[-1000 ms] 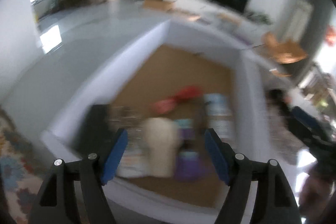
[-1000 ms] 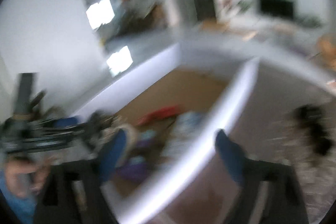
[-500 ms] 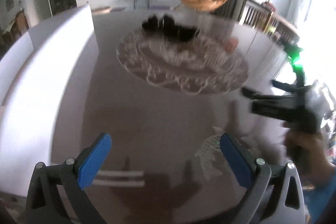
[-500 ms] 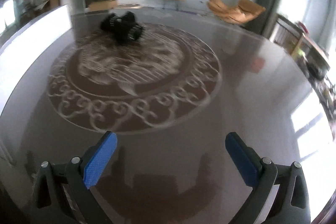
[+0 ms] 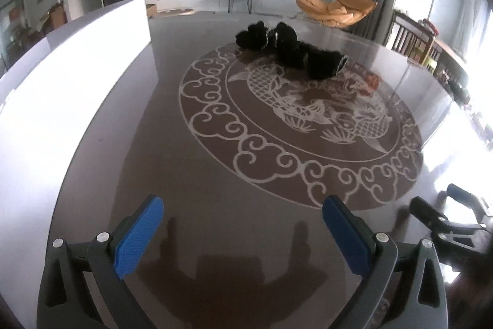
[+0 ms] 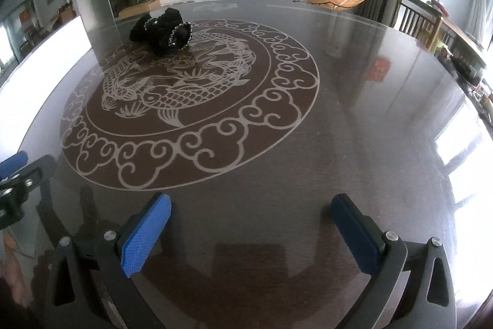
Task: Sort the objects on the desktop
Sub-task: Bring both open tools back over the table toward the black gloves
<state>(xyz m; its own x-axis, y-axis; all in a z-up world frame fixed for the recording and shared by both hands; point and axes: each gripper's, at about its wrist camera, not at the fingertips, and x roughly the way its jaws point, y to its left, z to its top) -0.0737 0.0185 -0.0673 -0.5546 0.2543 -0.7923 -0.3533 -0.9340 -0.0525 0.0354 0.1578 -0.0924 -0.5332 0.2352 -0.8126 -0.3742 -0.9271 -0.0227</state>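
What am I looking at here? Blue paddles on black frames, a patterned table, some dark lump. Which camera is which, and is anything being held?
There is no robot arm. A person holds a two-finger tool in each hand, and each tool has a camera looking forward along its fingers. In the left wrist view the blue pads are the left gripper, with part of the other tool at the right edge. In the right wrist view they are the right gripper. Both stand open with nothing between the fingers; the left has just been opening. Below them is a glossy round table with a fish-and-cloud pattern. The only thing on it is a bundle of black fabric with pale trim, far from both grippers. A white panel stands on the left.
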